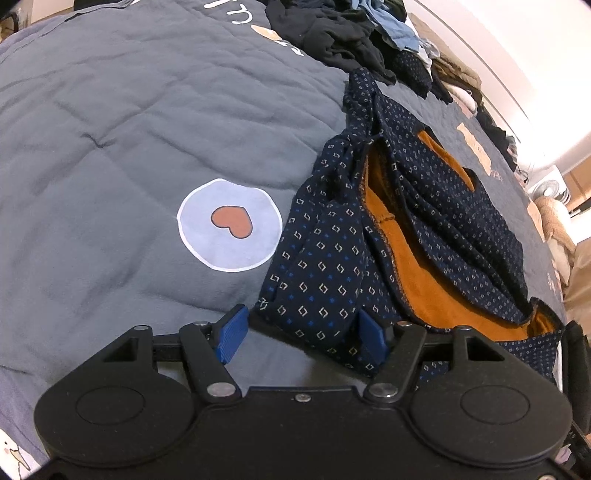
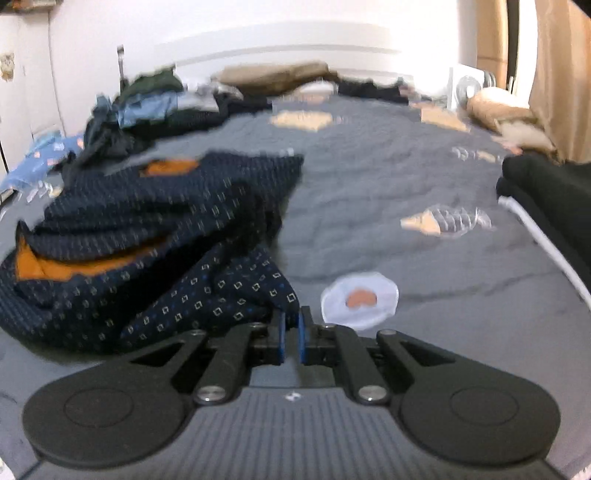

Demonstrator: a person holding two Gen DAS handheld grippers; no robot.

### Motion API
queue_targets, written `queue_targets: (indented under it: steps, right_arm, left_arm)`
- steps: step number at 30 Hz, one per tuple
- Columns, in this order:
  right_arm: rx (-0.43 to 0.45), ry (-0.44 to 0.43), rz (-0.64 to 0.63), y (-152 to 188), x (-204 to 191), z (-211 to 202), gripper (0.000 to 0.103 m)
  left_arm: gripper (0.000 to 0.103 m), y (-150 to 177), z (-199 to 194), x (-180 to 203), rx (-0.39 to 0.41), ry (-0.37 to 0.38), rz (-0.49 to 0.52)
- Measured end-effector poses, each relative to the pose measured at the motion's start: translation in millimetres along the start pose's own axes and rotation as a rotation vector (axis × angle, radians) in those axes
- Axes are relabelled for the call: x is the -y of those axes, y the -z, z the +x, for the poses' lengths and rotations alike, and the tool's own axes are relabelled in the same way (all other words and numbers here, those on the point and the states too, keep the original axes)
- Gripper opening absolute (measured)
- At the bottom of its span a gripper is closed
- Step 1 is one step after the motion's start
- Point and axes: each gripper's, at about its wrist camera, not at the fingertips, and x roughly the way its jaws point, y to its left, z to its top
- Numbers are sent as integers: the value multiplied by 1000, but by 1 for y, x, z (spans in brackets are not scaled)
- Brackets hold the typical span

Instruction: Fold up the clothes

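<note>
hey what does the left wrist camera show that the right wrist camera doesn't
Only the left wrist view: the left claw open around a corner of the navy patterned garment. Only the right wrist view: the right claw shut on that garment, plus a folded black garment at the right edge. Both: the garment's orange lining, the grey quilt, its heart patch, and the clothes pile.

The left tool [image 1: 301, 334], fingers spread wide, straddles a corner of a navy patterned garment [image 1: 325, 266] with orange lining on a grey quilted bed [image 1: 110, 147].
</note>
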Motion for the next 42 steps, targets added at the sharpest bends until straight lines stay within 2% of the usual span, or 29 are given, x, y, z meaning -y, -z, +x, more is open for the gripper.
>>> queue_targets:
  steps: [1,5,6,8,11,13,15,17,22,23,25,30,33,37,41,42]
  right_arm:
    - [-15,14,-8,2,0,4,6]
    - [-1,-33,87,0,9,-2,6]
    - [-28,-42,91,1,9,1,6]
    - [-81,-28,105,4,12,8,6]
    - [-93,-45,158,4,21,5,9]
    - [-75,-94,250,4,33,-2,10]
    - [-65,-149,347,5,43,-5,14]
    - [-70,-198,436,6,47,-4,29]
    - [-86,-277,543,6,40,7,40]
    - [-97,-277,557,6,38,10,40]
    - [-109,-268,578,8,34,15,40]
    - [-137,-226,619,15,34,25,41]
    - [-145,-243,702,21,40,29,41]
    - [-131,-276,786,27,46,29,41]
    - [-129,-315,868,29,46,36,42]
    - [-128,-324,875,29,45,37,42]
  left_arm:
    - [64,0,0,1,-4,2,6]
    - [61,1,1,2,-14,5,16]
    - [61,1,0,1,-18,10,9]
    - [61,1,-5,-5,-18,30,-28]
    - [61,-1,-15,-13,-4,61,-90]
    - [62,-2,-20,-20,2,91,-132]
    - [63,-3,-21,-23,9,108,-148]
    - [63,-3,-19,-19,10,108,-143]
    - [61,0,-7,-6,1,87,-102]
    - [61,1,-4,-5,0,78,-95]
    - [47,2,0,-3,1,62,-91]
    - [46,2,4,-4,11,49,-103]
    - [55,3,6,-3,8,48,-103]
    - [55,3,7,-2,7,44,-87]
    - [52,4,8,0,16,39,-76]
    - [47,4,7,1,20,36,-70]
